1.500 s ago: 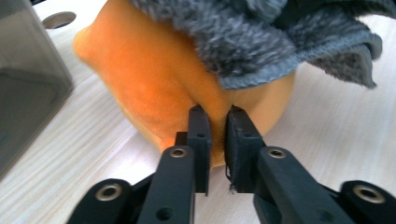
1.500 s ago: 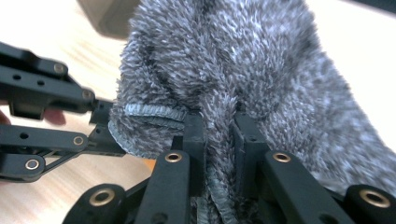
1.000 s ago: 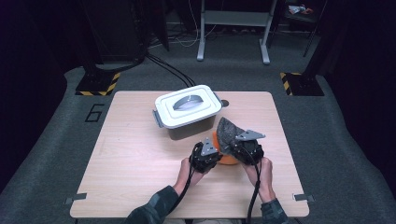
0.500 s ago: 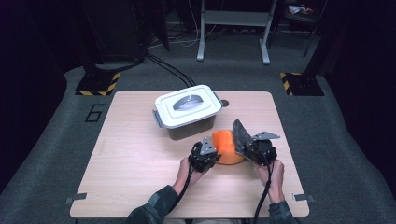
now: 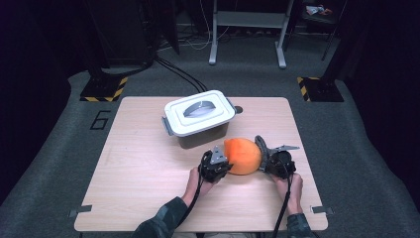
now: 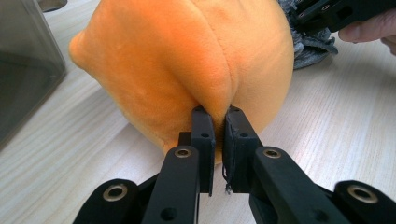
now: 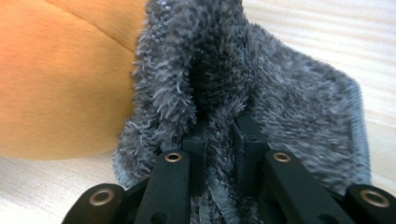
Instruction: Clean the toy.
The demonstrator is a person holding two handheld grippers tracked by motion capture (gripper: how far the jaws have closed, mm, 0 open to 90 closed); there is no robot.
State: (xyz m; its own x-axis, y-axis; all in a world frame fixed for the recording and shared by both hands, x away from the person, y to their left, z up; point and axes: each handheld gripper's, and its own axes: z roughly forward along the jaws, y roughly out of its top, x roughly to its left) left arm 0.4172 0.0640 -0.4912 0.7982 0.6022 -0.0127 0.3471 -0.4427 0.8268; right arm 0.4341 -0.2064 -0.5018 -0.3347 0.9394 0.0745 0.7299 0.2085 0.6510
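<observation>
An orange plush toy (image 5: 242,155) lies on the wooden table (image 5: 148,168), between my two grippers. My left gripper (image 5: 221,162) is shut on a pinch of the orange plush (image 6: 187,65) at its near left side. My right gripper (image 5: 263,151) is shut on a grey fluffy cloth (image 5: 261,148) that rests against the toy's right side. In the right gripper view the grey cloth (image 7: 280,93) bunches up between the jaws, with the orange plush (image 7: 60,79) to its left.
A white-lidded box (image 5: 199,113) with grey latches stands just behind the toy. The table's right edge (image 5: 311,163) is close to my right hand. A black stand with yellow hazard stripes (image 5: 105,89) sits on the floor beyond the table.
My right gripper has moved to the right and down with the grey cloth, uncovering the orange toy. The left gripper has stayed where it was.
</observation>
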